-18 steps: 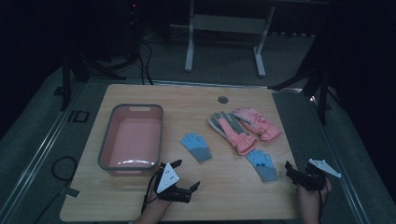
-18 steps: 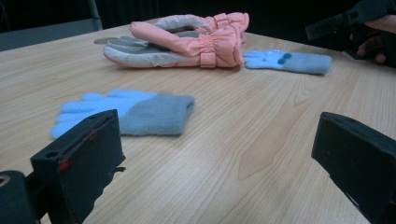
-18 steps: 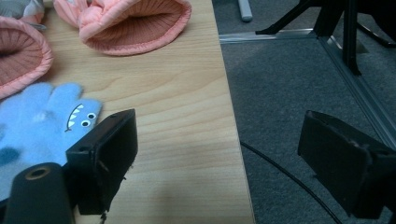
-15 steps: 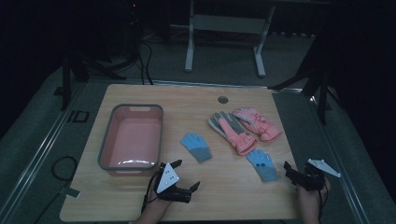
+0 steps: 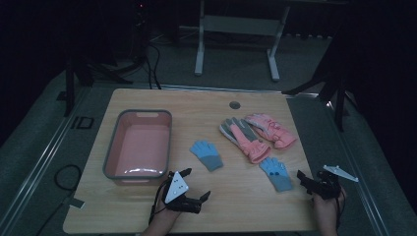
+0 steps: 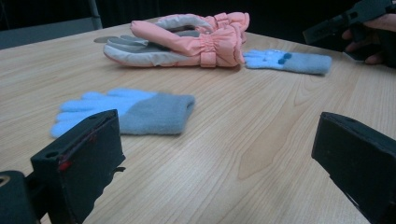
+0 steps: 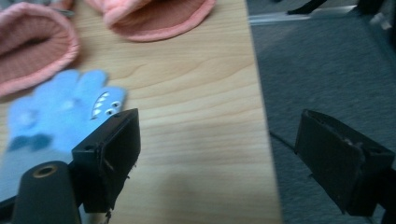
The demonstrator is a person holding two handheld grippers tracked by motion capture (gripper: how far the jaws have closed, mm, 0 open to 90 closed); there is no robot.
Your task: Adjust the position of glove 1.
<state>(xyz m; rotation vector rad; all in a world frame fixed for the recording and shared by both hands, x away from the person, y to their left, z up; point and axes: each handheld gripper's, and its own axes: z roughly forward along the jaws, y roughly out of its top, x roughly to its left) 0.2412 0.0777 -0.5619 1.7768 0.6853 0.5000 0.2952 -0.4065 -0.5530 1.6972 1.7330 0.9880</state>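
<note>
Blue knit gloves, two counted. One blue glove [image 5: 206,155] is laid flat near the middle of the surface [image 5: 196,108], fingers toward the basin, grey cuff toward the person; in the left gripper view it [image 6: 126,112] is seen just beyond the left jaw, not touched. The second blue glove [image 5: 276,173] is laid nearer the right edge, just in front of the pink pair; in the right gripper view it [image 7: 51,116] is seen beside the left-hand jaw, with a small printed face on it, and no contact can be made out.

Pink padded gloves, two counted, laid side by side and touching: one pink glove [image 5: 243,137] with its grey palm up, the other pink glove [image 5: 271,130] behind it toward the right.

Hand-held grippers, two counted. The left hand-held gripper [image 5: 195,186] is held low over the near edge, just in front of the basin, jaws spread wide with only bare wood between them. The right hand-held gripper [image 5: 301,178] is held at the right near corner, just beside the second blue glove, jaws likewise wide apart and nothing gripped.

Basin [image 5: 113,157], one counted: pink inside, grey rim, set on the left half, nothing visible in it.

Round hole [image 5: 234,104], one counted, near the far edge.
</note>
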